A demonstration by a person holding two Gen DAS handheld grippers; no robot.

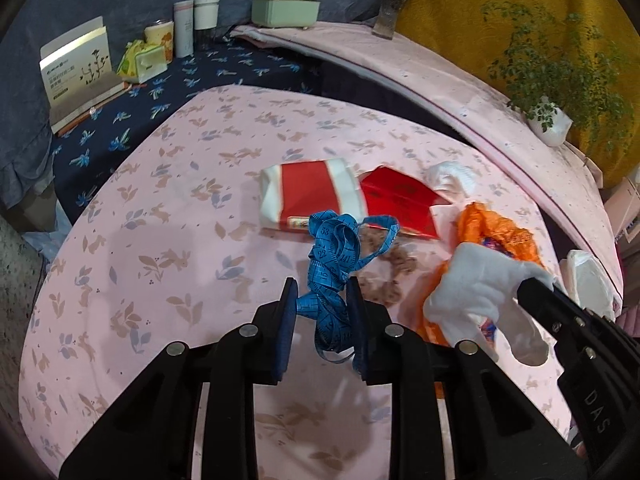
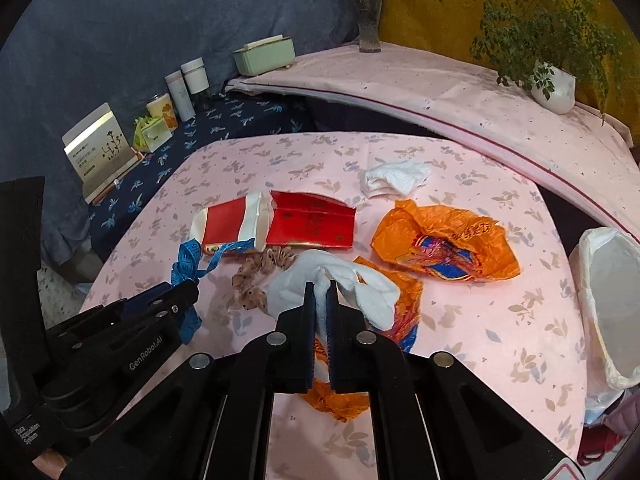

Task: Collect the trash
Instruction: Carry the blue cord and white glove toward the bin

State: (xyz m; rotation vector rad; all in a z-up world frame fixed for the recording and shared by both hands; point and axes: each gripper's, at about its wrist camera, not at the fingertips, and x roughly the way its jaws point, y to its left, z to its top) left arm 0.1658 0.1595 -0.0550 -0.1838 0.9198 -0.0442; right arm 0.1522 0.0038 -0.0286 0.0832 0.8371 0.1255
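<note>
My left gripper (image 1: 322, 286) is shut on a tangled blue measuring tape (image 1: 334, 256) and holds it just above the pink tablecloth; the tape also shows in the right wrist view (image 2: 186, 268). My right gripper (image 2: 320, 292) is shut on a crumpled white tissue (image 2: 348, 280), seen in the left wrist view (image 1: 476, 284), over an orange plastic bag (image 2: 444, 240). On the cloth lie a red-and-white packet (image 2: 228, 224), a red envelope (image 2: 312, 224), a brown scrunchie (image 2: 256, 276) and another white tissue (image 2: 396, 178). A white-lined trash bin (image 2: 608, 304) stands at the table's right edge.
A dark blue floral cloth (image 2: 224, 128) at the back left carries a box, tissue pack, jar and bottles (image 2: 180, 96). A raised pink shelf (image 2: 440, 92) behind holds a green box (image 2: 264, 56), a flower vase (image 2: 370, 24) and a potted plant (image 2: 554, 84).
</note>
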